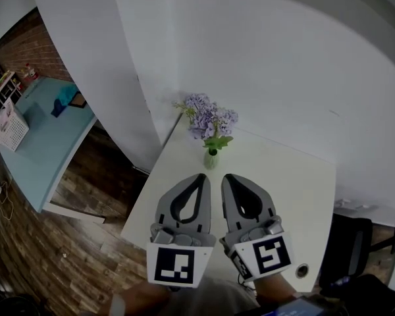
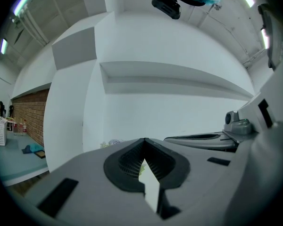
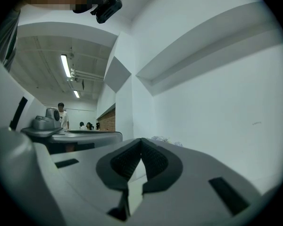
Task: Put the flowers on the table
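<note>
A bunch of pale purple flowers [image 1: 207, 118] stands upright in a small green vase [image 1: 211, 158] at the far left corner of the white table [image 1: 303, 183]. My left gripper [image 1: 201, 176] and right gripper [image 1: 227, 176] hover side by side over the table's near half, just short of the vase and apart from it. Both point level at the wall. Each pair of jaws meets at the tips with nothing between them. The flower tops [image 2: 112, 142] peek over the shut left gripper [image 2: 144, 139]. They also show as flower tops [image 3: 161, 137] just beyond the shut right gripper [image 3: 141, 139].
White walls close in behind and to the left of the table. A teal table [image 1: 46, 133] with a white basket [image 1: 10, 125] stands at far left over wood floor. A black chair [image 1: 355, 242] sits at the table's right. People [image 3: 61, 114] stand far off.
</note>
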A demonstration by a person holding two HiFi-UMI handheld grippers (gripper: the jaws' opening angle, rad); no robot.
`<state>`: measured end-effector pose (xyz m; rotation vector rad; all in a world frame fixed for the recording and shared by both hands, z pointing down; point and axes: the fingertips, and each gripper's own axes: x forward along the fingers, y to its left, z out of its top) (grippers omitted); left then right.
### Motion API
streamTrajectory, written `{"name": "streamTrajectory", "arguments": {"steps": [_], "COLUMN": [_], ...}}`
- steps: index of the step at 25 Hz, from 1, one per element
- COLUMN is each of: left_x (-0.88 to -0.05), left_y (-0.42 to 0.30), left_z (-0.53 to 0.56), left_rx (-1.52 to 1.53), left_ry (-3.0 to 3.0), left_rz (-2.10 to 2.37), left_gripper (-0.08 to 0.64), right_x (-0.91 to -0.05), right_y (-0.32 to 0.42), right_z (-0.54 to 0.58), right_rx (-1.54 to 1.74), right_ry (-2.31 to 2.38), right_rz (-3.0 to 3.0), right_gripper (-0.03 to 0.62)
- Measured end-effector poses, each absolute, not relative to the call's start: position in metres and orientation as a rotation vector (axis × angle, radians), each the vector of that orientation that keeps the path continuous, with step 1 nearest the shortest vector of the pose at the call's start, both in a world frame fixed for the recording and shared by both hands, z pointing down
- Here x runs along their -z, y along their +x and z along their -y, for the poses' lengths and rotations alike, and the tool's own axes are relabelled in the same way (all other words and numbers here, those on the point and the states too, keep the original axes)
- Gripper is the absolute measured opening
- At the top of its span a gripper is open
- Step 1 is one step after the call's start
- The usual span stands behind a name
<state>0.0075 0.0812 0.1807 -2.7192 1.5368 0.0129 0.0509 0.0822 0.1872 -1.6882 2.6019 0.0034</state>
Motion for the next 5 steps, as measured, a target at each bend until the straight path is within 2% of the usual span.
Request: {"name": "streamTrajectory", "arguments": {"steps": [5], "left_x": [-0.1825], "left_y": [0.0102], "left_z": [-0.0813], "left_rx": [-0.012], "left_ry": [-2.73], "left_rz": [-1.52], "left_gripper": [0.008], "right_x": [-0.1929], "right_y": [0.0505], "right_z": [-0.0826], "right_rx": [0.031], "right_ry": [-1.698], "right_rz": [-2.607], "right_gripper": [0.008]}}
